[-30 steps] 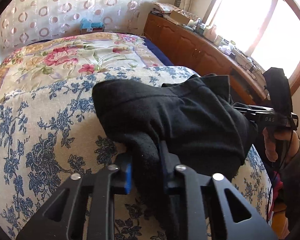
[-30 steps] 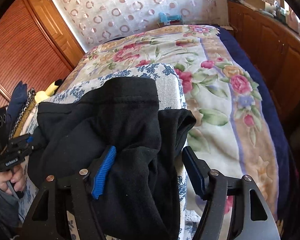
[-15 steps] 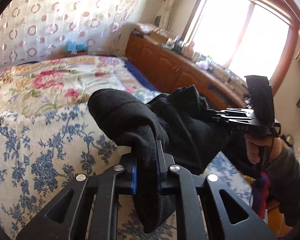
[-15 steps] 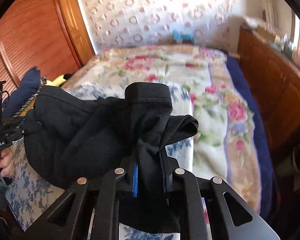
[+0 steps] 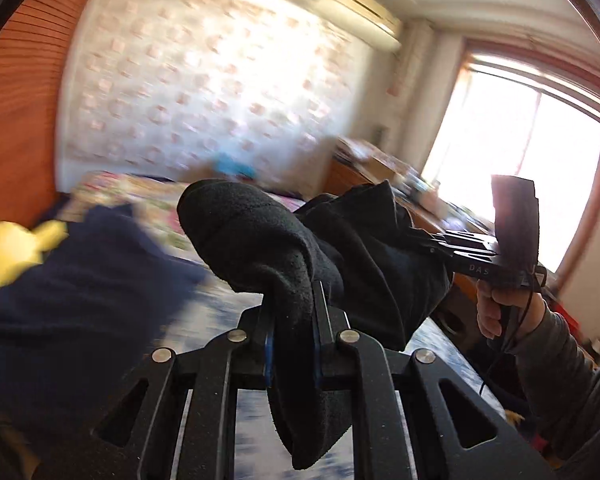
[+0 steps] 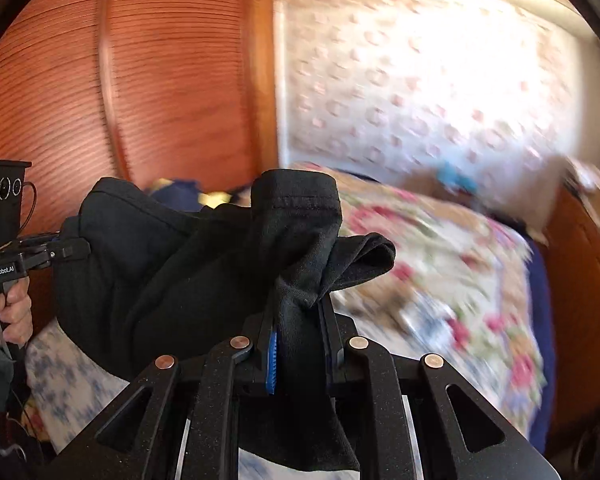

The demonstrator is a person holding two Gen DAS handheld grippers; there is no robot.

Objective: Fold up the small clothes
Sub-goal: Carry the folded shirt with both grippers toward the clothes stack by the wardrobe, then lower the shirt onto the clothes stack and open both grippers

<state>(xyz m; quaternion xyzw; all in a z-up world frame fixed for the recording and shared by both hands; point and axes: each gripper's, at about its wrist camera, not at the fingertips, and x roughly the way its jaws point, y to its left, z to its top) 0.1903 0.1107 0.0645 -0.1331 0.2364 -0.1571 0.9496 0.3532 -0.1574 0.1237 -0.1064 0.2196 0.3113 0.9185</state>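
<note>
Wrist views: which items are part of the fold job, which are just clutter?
In the job:
- black garment
- left tool, shut on it
- right tool, shut on it

Lying about:
- dark blue cloth
- yellow item
- floral bedspread

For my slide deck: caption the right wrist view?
Right claw and left claw lift a black garment above the bed.
</note>
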